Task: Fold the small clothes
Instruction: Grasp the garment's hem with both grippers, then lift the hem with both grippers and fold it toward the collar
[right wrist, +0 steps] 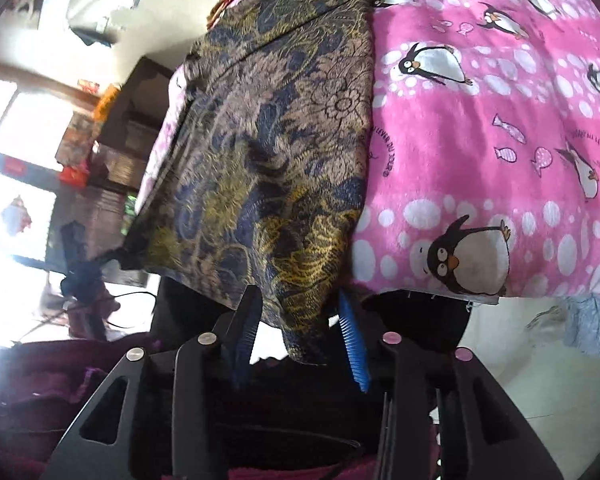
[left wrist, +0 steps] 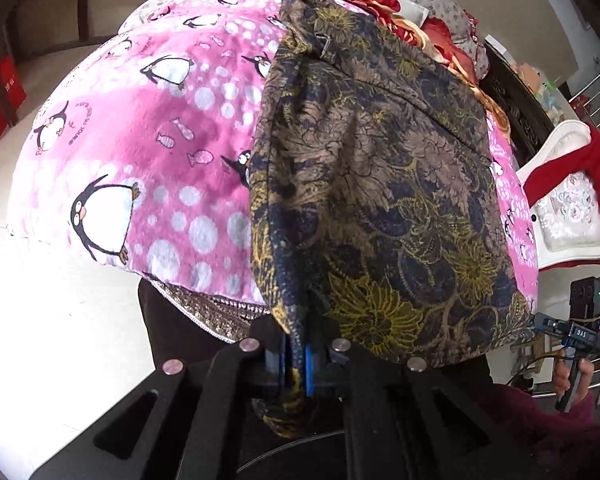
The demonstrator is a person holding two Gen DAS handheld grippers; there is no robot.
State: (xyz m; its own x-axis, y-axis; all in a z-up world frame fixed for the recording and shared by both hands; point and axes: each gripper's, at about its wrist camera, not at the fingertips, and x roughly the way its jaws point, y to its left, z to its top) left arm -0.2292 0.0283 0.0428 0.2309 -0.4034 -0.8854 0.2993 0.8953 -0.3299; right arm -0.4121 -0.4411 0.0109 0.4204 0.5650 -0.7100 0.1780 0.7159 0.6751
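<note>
blue-padded fingers (left wrist: 309, 372) of the left gripper (left wrist: 298, 364) are clenched on a near corner of the floral garment (left wrist: 380, 200), at six o'clock in the left wrist view; the cloth is pinched between the pads and a tail of it hangs below them. from that pinch the garment, dark blue and brown with yellow flowers, spreads up toward twelve o'clock, lying on the pink penguin blanket (left wrist: 148, 132) that covers the bed. the blanket fills the frame from nine to eleven o'clock and shows again as a thin strip at three o'clock, past the garment's far edge. red bedding (left wrist: 440, 32) is bunched at one o'clock. at four o'clock the right gripper (left wrist: 576, 336) appears small, near the garment's other near corner.

right wrist view: the right gripper (right wrist: 300, 332) has its fingers (right wrist: 352, 336) spread apart at six o'clock, released, with a near corner of the floral garment (right wrist: 268, 152) drooping into the gap between them; whether the cloth touches either pad cannot be told. the garment runs from six up to twelve o'clock, its right edge lying along the pink penguin blanket (right wrist: 500, 128), which fills one to four o'clock. the left gripper (right wrist: 80, 268) sits at nine o'clock, at the garment's other near corner, blurred against a bright window (right wrist: 16, 184).
</note>
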